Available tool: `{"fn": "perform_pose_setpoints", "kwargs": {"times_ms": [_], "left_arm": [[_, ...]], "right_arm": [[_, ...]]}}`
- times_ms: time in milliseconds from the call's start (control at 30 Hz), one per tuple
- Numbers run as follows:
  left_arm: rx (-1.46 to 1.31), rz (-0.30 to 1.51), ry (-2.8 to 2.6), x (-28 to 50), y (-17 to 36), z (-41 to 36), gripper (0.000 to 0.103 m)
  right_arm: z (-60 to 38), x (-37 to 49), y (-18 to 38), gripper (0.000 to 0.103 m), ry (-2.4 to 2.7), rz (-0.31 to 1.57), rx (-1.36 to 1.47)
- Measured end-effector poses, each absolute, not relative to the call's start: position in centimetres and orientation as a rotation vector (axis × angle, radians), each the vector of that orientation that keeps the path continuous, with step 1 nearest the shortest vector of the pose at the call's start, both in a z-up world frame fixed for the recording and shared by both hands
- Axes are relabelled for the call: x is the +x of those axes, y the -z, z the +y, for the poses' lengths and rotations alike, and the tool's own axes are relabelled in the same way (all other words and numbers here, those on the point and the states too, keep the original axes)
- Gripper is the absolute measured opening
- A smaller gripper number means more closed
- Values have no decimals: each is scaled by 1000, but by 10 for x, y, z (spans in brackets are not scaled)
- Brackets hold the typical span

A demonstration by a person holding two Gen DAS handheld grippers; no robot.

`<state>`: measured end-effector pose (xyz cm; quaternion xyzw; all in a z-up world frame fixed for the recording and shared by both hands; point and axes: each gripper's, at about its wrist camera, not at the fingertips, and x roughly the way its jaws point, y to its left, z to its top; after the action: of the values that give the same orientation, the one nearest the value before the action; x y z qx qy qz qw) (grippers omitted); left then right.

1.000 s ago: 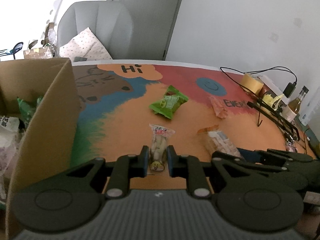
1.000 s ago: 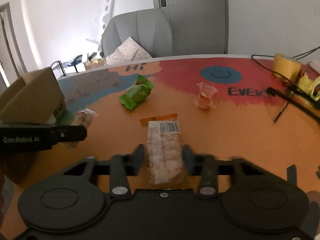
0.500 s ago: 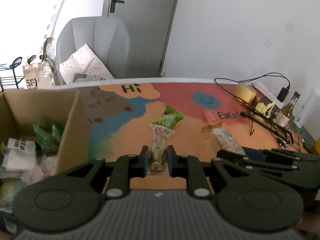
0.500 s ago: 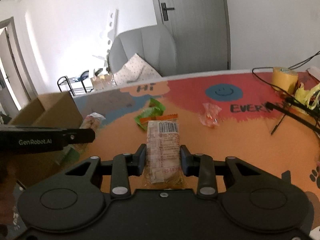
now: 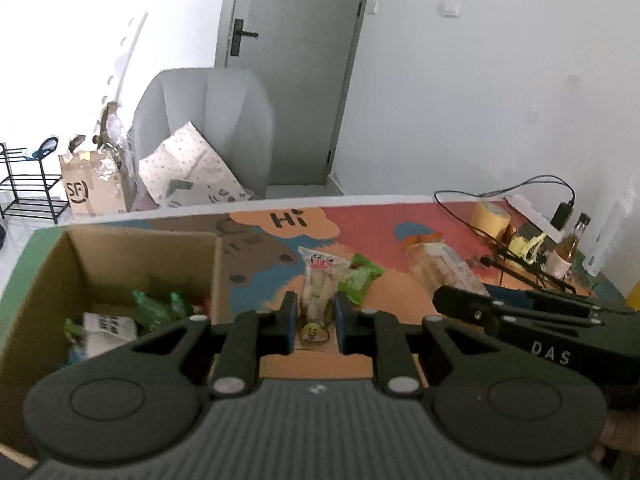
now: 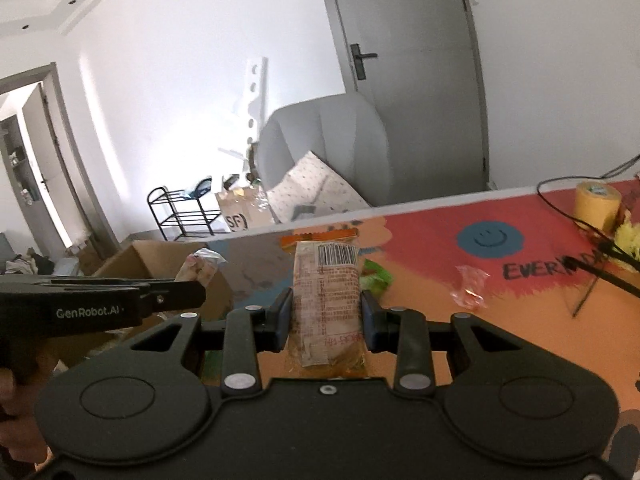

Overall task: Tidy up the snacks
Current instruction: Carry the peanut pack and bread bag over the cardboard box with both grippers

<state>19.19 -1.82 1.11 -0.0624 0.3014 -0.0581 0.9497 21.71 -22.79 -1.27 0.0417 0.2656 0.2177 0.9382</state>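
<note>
above the bench, each tool carries one snack. the left tool (image 5: 316, 316) is clamped narrow on a slim clear packet (image 5: 320, 280) of pale pieces; the right tool (image 6: 325, 316) grips a wider brown wrapper with a barcode (image 6: 326, 292). compared with a second ago, both packets have left the bench top and both views now look down from higher up. the open cardboard box (image 5: 120, 240), on the near left of the bench, now shows its interior, with green and white packets already inside. judgement: the lift step is complete and the transfer toward the box is the step in hand.

two snacks remain on the bench: a green packet (image 5: 360, 280) mid-surface and a small clear pinkish wrapper (image 6: 468, 288) further right. the bench carries a painted mat (image 6: 460, 320) in orange, red and blue. at the far right lie a yellow tape roll (image 6: 596, 204), cables and a bottle (image 5: 568, 248). beyond the far edge stand a grey armchair (image 5: 208, 128), a closed door and a black rack (image 6: 180, 216).
</note>
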Motion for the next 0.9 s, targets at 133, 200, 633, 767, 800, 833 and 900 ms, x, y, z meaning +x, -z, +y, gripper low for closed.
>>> {"fn": "perform_pose_setpoints", "kwargs": {"times_ms": [133,200,633,767,800,833,900], "left_arm": [[-135,597,102,186,-19,-6,18],[-139,592,91,183,-22,1,18],[-172,592,-2,165,-21,55,18],[-188,598,-33,158,-17,73,18],[-192,600,-39,157,-16,77,18],[-196,602,-45,155,-15,81,18],[-205,605,-57,152,-13,89,18]], "right_arm": [[-218,214,6,33,-468,527,86],[-213,213,5,33,-479,524,84],[-180,206,-5,33,-540,512,72],[-169,208,-6,33,-557,511,72],[-166,209,-6,33,-560,513,73],[-165,209,-6,33,-563,515,75],[-159,209,-5,33,-570,518,76]]}}
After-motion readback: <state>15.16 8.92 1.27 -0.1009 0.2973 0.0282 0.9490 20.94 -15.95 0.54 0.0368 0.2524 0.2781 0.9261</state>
